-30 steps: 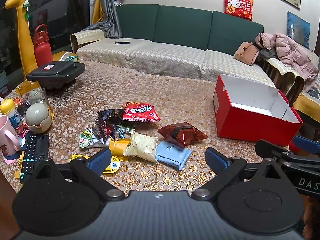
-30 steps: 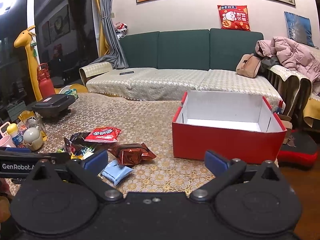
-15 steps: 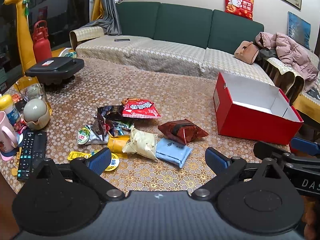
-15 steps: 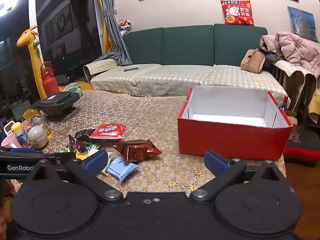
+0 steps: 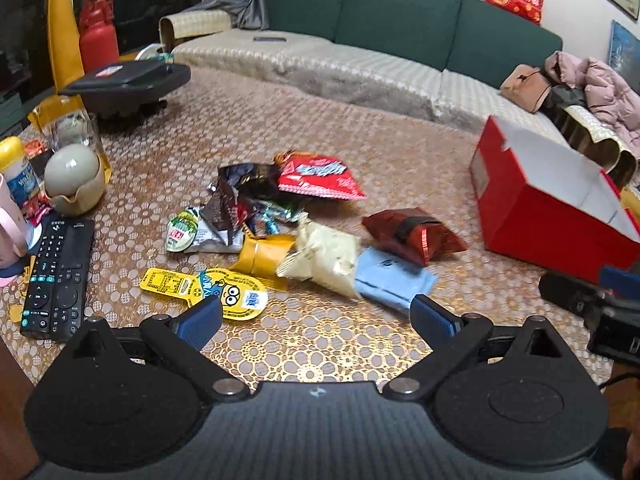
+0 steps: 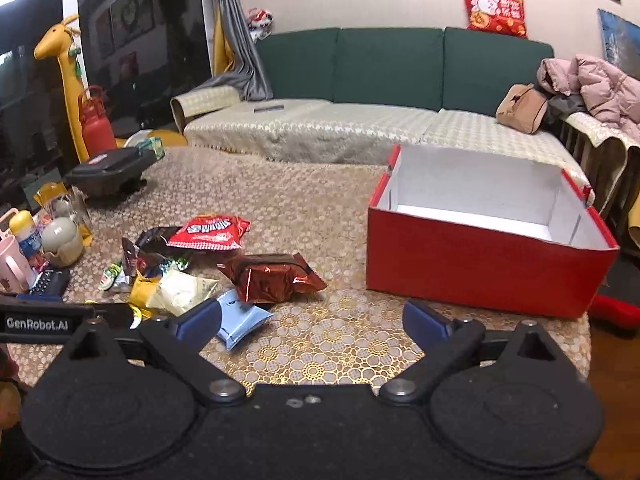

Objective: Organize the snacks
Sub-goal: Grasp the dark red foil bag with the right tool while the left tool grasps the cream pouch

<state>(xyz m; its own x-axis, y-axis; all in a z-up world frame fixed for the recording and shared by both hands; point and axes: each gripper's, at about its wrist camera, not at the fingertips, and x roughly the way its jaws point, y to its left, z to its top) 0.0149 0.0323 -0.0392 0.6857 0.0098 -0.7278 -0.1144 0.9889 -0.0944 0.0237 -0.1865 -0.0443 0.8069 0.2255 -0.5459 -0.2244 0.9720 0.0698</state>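
Note:
A pile of snack packets lies mid-table: a red bag (image 5: 320,176), a dark red foil bag (image 5: 414,234), a cream bag (image 5: 326,256), a light blue packet (image 5: 394,284), a yellow minion packet (image 5: 224,292) and dark wrappers (image 5: 244,196). An open red box (image 5: 540,200) with a white inside stands at the right; it also shows in the right wrist view (image 6: 484,256). My left gripper (image 5: 316,318) is open and empty, just short of the pile. My right gripper (image 6: 312,320) is open and empty, between the blue packet (image 6: 240,322) and the box.
A black remote (image 5: 56,276), a pink mug (image 5: 10,236), a grey round holder (image 5: 74,180) and a black appliance (image 5: 128,84) sit on the table's left side. A green sofa (image 6: 360,100) runs behind the table. The table's front edge is just below the grippers.
Both grippers have moved forward and lower toward the table; the snack pile and the red box look nearer. Nothing has been taken hold of.

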